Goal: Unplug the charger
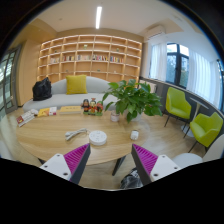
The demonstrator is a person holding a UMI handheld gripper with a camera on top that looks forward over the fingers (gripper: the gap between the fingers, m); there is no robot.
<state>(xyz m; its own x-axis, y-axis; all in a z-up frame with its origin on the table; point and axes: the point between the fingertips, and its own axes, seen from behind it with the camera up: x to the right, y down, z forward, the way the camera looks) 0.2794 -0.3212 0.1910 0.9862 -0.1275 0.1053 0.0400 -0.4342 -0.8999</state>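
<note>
Ahead of your hand-held gripper (110, 160) sits a round wooden counter (50, 135), and the two fingers with their magenta pads (76, 156) stand wide apart with nothing between them.

Containers: one pot, hard to see under the foliage, holds a leafy green plant (132, 97) near the counter's far side. A wall of shelving (90, 58) behind holds books and small items, too small for you to count.

On the counter, counted: one white round puck-like object (98, 137) just beyond the fingers; one pale elongated item (76, 131) beside it, possibly a cable or plug, though you cannot confirm it. No charger can be identified with certainty; these two are the only candidates. A cluster of small bottles or figures (91, 105) stands further back, number unclear. Papers or magazines (28, 117) lie at the left rim.

Seating: two lime-green chairs (177, 103) to the right; one pale sofa (75, 96) beyond the counter carrying one yellow cushion (76, 84) and one dark bag (42, 90).

Cut off: a dark object (131, 180) on the floor beside the right finger is only partly visible and cannot be identified.
</note>
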